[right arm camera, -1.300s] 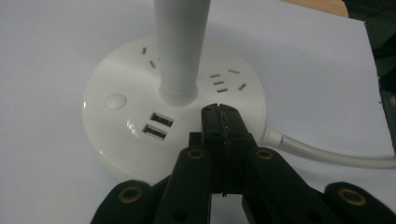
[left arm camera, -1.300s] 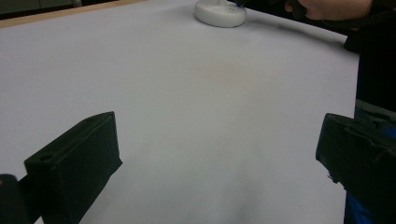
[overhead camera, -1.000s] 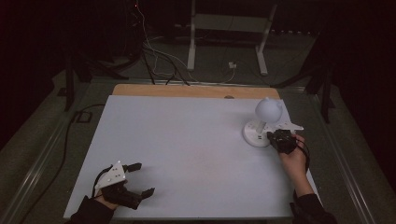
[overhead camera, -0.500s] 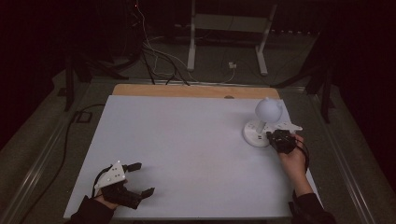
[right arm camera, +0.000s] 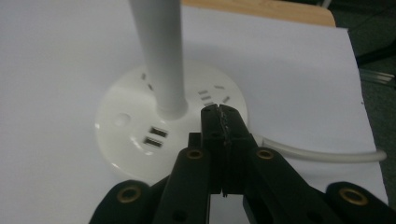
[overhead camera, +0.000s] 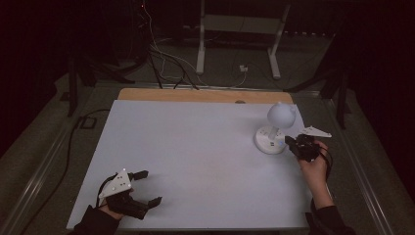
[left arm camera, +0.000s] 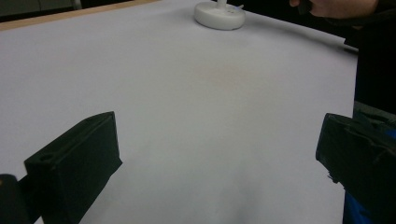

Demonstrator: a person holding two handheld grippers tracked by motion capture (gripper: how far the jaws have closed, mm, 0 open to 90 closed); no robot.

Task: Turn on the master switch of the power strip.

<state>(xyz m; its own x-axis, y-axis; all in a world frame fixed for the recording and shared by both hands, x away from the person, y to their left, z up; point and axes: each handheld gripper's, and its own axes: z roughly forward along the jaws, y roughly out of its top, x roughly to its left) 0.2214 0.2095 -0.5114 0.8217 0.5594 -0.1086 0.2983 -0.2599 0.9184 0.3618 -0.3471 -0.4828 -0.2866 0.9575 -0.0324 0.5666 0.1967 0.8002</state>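
Note:
A small white desk lamp stands at the table's right, with a round base [overhead camera: 270, 140] [right arm camera: 140, 135] [left arm camera: 219, 15], an upright stem [right arm camera: 161, 60] and a globe head [overhead camera: 280, 114]. The base carries USB ports [right arm camera: 156, 136] and outlet slots. My right gripper [overhead camera: 292, 143] [right arm camera: 218, 112] is shut with nothing between its jaws, and its tip rests over the base's right rim beside the stem. My left gripper [overhead camera: 149, 187] [left arm camera: 219, 158] lies at the table's near-left corner, open wide over bare white tabletop.
A white cord [right arm camera: 322, 154] runs from the lamp base toward the right table edge. The white tabletop [overhead camera: 195, 152] ends in a wooden strip [overhead camera: 195, 95] at the back. Cables [overhead camera: 161, 58] and a stand's legs [overhead camera: 235, 44] lie on the floor beyond.

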